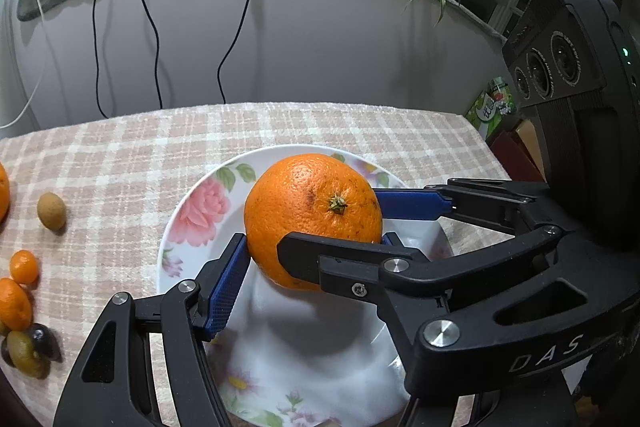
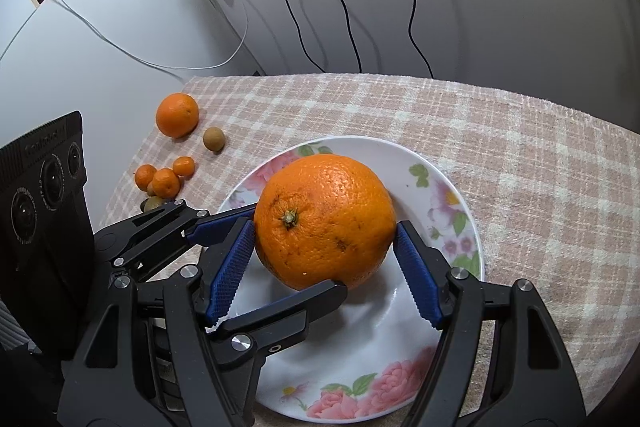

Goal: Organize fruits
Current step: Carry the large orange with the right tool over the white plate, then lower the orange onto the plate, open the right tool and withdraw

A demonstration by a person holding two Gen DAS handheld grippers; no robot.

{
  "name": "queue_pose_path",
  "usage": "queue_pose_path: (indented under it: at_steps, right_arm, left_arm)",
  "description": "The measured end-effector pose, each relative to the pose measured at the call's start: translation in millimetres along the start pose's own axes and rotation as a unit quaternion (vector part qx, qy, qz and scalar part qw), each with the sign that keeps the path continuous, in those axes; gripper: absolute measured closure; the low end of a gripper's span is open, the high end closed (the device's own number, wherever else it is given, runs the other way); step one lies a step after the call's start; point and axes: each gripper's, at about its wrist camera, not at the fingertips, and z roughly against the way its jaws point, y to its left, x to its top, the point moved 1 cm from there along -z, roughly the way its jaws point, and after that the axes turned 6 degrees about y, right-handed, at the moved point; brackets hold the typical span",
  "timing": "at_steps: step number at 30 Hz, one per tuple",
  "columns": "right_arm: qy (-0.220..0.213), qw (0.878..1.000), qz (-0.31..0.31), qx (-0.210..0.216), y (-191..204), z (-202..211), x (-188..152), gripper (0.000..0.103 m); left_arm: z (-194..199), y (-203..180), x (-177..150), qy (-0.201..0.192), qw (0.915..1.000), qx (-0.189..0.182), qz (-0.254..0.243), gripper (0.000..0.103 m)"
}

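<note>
Orange-coloured and big: orange (image 2: 325, 215) over flowered plate (image 2: 460, 195); resting or lifted, cannot tell. Clamped by right gripper (image 2: 325, 231), blue pads (image 2: 236, 267) pressed against both flanks. Clamped crosswise too by left gripper (image 1: 316, 243), one pad at its side, the other mostly hidden behind the right one. Scattered on checked cloth (image 2: 540, 167), well apart from plate: mandarins (image 2: 166, 181), a brown fruit (image 2: 214, 139).
</note>
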Motion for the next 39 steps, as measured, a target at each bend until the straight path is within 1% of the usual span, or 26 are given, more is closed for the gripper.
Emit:
queue_pose_path:
  at_steps: [8,11,13,15,17,23,28,36,39]
  right_arm:
    - [0.001,1.0,0.001,-0.006,-1,-2,-3,0.028]
    - [0.0,1.0,0.012,-0.021,1,0,-4,0.023]
    - [-0.003,0.999,0.018,-0.034,3,1,-4,0.019]
    - [-0.005,0.999,0.018,-0.036,3,3,-5,0.016]
    - [-0.009,0.999,0.014,-0.036,2,5,-5,0.015]
    - [-0.018,0.999,0.011,-0.041,3,13,-7,0.013]
    - [-0.027,0.999,0.015,-0.044,11,22,-10,0.013]
    - [-0.046,0.997,0.033,-0.05,36,34,-12,0.012]
    - [-0.053,0.997,0.04,-0.045,46,38,-13,0.012]
  left_arm:
    - [-3,-2,0,0.002,0.9999,0.006,-0.01,0.035]
    - [-3,-4,-1,0.003,0.9998,0.011,-0.017,0.035]
    - [-2,-6,-2,-0.004,0.9994,0.024,-0.024,0.033]
    - [0,-8,-3,-0.007,0.9991,0.031,-0.029,0.031]
    - [3,-7,-4,-0.009,0.9991,0.03,-0.027,0.031]
    - [13,-2,-8,-0.017,0.999,0.035,-0.023,0.031]
    - [25,2,-14,-0.026,0.9987,0.037,-0.021,0.031]
    - [52,19,-27,-0.052,0.9977,0.043,-0.008,0.031]
    - [62,28,-33,-0.059,0.9971,0.049,-0.002,0.031]
